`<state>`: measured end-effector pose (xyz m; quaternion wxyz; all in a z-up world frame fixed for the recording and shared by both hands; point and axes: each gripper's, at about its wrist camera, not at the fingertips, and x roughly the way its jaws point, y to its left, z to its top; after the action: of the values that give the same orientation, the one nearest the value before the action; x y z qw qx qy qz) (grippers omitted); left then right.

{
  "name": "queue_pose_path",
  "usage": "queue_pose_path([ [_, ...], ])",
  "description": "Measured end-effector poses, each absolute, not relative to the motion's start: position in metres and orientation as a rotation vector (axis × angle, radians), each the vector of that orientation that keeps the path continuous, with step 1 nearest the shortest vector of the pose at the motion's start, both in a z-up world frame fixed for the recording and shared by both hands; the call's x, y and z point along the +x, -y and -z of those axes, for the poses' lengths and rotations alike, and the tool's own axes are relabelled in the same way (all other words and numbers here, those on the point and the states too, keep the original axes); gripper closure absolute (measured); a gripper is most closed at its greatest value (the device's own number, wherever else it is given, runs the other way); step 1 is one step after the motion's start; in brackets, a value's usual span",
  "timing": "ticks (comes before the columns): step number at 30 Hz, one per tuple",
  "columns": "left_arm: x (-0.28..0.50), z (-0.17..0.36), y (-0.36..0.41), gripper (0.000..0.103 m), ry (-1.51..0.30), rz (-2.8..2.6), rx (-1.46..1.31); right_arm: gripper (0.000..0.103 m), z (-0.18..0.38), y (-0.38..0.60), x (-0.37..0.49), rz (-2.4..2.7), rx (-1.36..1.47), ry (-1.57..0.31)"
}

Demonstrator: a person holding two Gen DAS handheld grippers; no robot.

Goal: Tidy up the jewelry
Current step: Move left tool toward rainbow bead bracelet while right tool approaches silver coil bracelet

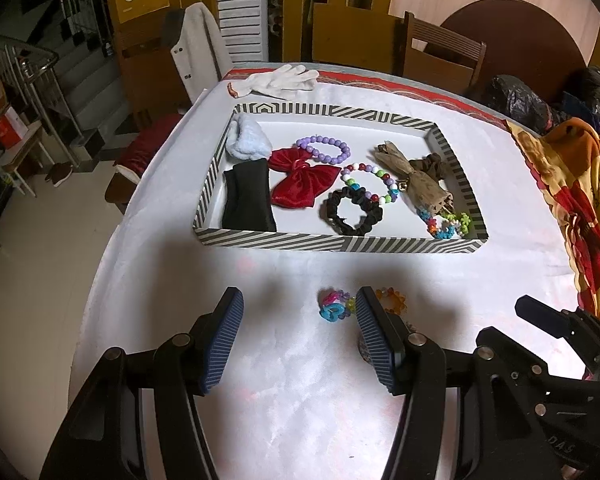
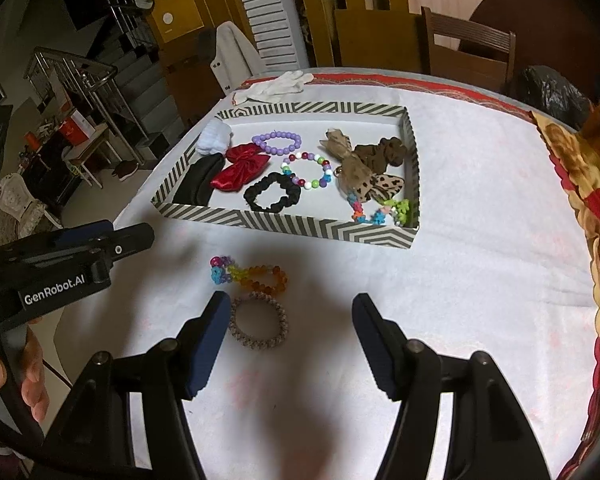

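The tabletop (image 2: 480, 240), covered in white cloth, carries a striped tray (image 2: 284, 226) at 12 o'clock from both tongs.

Tray contents, left to right in the right wrist view:
- a pale blue fluffy scrunchie (image 2: 215, 138) in the far left corner;
- a black headband (image 2: 198, 184) along the left wall;
- a red velvet bow (image 2: 242, 171) touching the headband;
- a purple bead bracelet (image 2: 277, 142) just behind the bow;
- a black scrunchie (image 2: 273, 192) near the front wall;
- a multicoloured bead bracelet (image 2: 307, 170) overlapping the black scrunchie's far edge;
- a leopard-print bow (image 2: 364, 176) with a brown scrunchie (image 2: 384, 153) behind it;
- a bright flower-bead bracelet (image 2: 380, 212) in the front right corner.

Outside the tray, on bare cloth in front of it:
- a rainbow bead bracelet (image 2: 224, 270) touching an amber bead bracelet (image 2: 270, 278);
- a grey woven bracelet (image 2: 259, 322) just in front of those.

The left tongs (image 1: 298, 316) are open and empty. The rainbow bracelet lies at 12 o'clock between the fingertips, close to the right-hand finger (image 1: 374, 332).

The right tongs (image 2: 286, 322) are open and empty. The grey woven bracelet lies between the fingers, just beside the left-hand finger (image 2: 208, 340).

A white glove (image 2: 278, 86) lies beyond the tray at 11 o'clock.
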<state>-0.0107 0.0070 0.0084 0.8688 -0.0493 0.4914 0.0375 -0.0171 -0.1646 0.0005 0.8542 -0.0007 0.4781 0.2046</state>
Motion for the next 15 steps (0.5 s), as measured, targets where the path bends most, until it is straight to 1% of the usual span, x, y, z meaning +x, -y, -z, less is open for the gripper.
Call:
queue_pose_path([
  [7, -0.01, -0.004, -0.009, 0.032, -1.05, -0.078, -0.124, 0.037, 0.01, 0.168, -0.018, -0.43, 0.009, -1.028],
  [15, -0.008, 0.014, -0.024, 0.032, -1.1, -0.106, -0.171, 0.037, 0.049, 0.166, -0.011, -0.431, 0.028, -1.123],
])
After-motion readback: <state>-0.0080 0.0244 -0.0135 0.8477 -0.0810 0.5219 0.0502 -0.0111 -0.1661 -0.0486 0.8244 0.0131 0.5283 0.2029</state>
